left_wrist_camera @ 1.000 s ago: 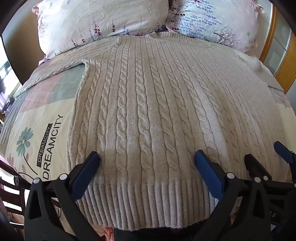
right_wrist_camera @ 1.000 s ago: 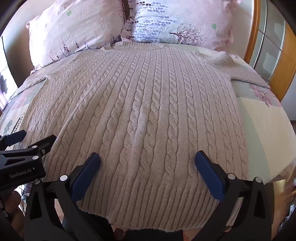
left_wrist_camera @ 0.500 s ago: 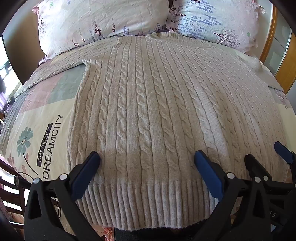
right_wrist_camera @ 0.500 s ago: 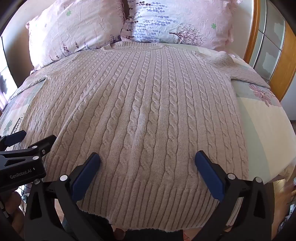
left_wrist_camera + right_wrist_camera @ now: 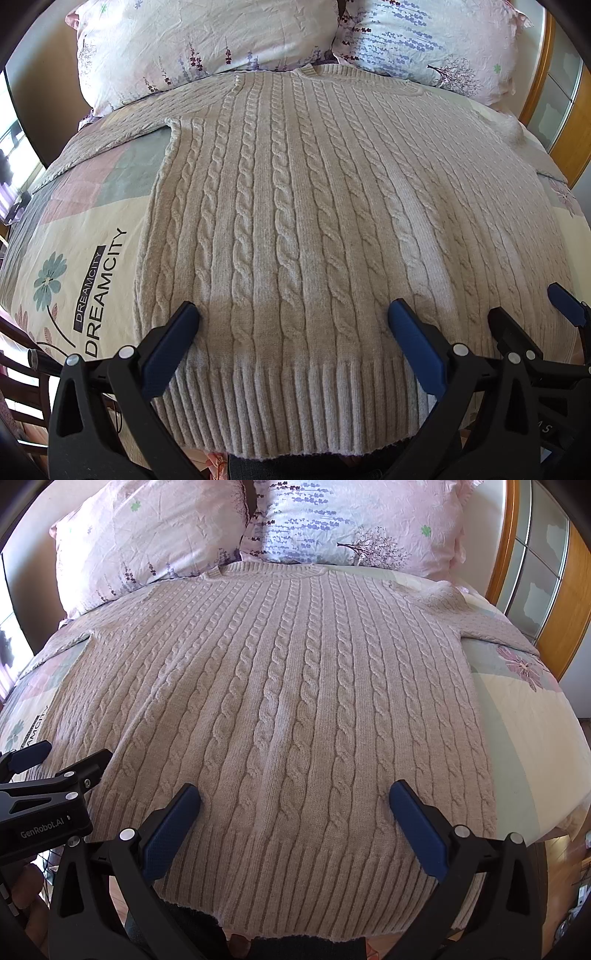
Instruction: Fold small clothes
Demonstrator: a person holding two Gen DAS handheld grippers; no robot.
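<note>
A beige cable-knit sweater [image 5: 295, 206] lies flat, front up, on the bed, collar toward the pillows, ribbed hem at the near edge. It also fills the right wrist view [image 5: 288, 701]. My left gripper [image 5: 293, 325] is open, held over the hem's left half, holding nothing. My right gripper [image 5: 295, 805] is open over the hem's right half, empty. The right gripper also shows at the right edge of the left wrist view [image 5: 532, 310], and the left gripper at the left edge of the right wrist view [image 5: 66, 760]. Both sleeves spread outward.
Two floral pillows [image 5: 207, 44] [image 5: 362, 520] lie at the head of the bed. A patterned bedsheet [image 5: 85, 266] with "DREAMCITY" print shows left of the sweater. A wooden-framed glass panel [image 5: 535, 565] stands at the right. The bed's near edge is just below the hem.
</note>
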